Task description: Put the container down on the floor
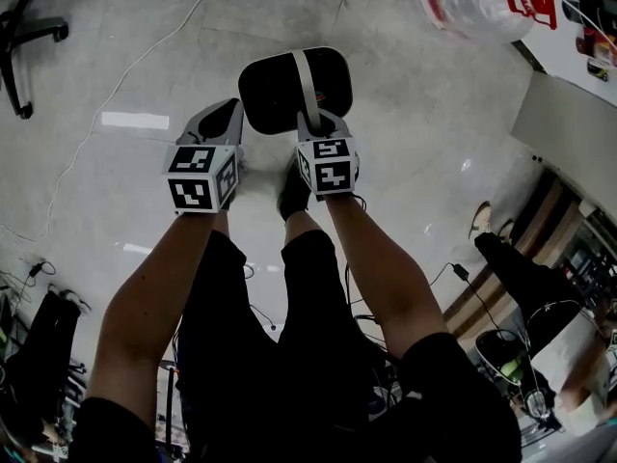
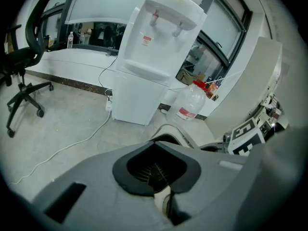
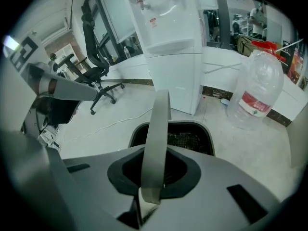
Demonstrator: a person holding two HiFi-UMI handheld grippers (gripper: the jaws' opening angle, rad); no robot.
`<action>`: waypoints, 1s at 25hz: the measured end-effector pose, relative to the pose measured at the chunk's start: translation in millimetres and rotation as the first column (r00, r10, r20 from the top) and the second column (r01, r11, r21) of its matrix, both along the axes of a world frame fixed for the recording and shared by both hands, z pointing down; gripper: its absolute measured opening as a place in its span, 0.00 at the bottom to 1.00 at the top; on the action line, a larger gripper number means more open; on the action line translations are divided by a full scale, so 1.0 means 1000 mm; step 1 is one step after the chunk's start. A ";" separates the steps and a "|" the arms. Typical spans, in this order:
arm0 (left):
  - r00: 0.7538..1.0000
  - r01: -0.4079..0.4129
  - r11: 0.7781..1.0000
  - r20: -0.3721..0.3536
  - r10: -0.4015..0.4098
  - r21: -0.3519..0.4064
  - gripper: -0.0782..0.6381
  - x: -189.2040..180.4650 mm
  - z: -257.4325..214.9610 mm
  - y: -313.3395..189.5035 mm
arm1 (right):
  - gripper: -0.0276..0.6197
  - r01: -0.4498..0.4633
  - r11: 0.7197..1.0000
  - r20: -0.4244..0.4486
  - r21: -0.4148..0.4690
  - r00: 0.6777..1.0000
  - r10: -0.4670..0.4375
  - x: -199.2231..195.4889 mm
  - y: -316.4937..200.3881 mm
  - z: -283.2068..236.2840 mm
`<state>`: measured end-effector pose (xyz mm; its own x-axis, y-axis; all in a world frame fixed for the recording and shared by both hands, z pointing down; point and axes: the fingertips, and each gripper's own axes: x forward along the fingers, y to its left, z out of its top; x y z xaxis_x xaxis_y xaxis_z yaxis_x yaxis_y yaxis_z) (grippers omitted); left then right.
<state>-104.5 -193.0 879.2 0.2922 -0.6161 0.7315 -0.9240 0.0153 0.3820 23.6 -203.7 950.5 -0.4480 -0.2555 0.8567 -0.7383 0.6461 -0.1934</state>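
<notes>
The right claw (image 3: 147, 196) is clenched on the grey handle (image 3: 156, 143) of the black container (image 3: 185, 138), which hangs at 12 o'clock from it, over the pale floor (image 1: 424, 114) just ahead of the person's shoe (image 1: 294, 193). It probably pays to lower it straight and level until the base sits flat, loosening the grip only then so the handle does not swing. The left claw (image 2: 163, 201) is closed and empty, at the container's 9 o'clock.
</notes>
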 end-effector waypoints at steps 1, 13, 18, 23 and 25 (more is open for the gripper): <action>1.000 -0.006 1.000 -0.001 0.006 -0.002 0.12 0.001 -0.001 0.000 | 0.06 0.011 1.000 -0.004 -0.004 1.000 -0.011 0.000 0.000 -0.001; 0.997 -0.072 0.997 0.014 0.072 -0.020 0.12 0.004 -0.015 -0.005 | 0.15 0.018 0.998 -0.061 -0.056 0.998 -0.022 0.008 0.000 -0.018; 0.996 -0.092 0.995 0.008 0.093 -0.022 0.12 0.004 -0.020 -0.004 | 0.17 0.010 0.999 -0.084 -0.053 0.996 -0.014 0.004 0.001 -0.020; 0.995 -0.102 0.994 0.007 0.102 -0.027 0.12 0.000 -0.023 -0.002 | 0.18 0.012 0.999 -0.111 -0.044 0.994 -0.017 0.000 -0.003 -0.027; 0.994 -0.107 0.994 0.006 0.107 -0.029 0.12 -0.001 -0.025 0.000 | 0.18 0.010 0.999 -0.123 -0.041 0.992 -0.015 0.001 -0.004 -0.028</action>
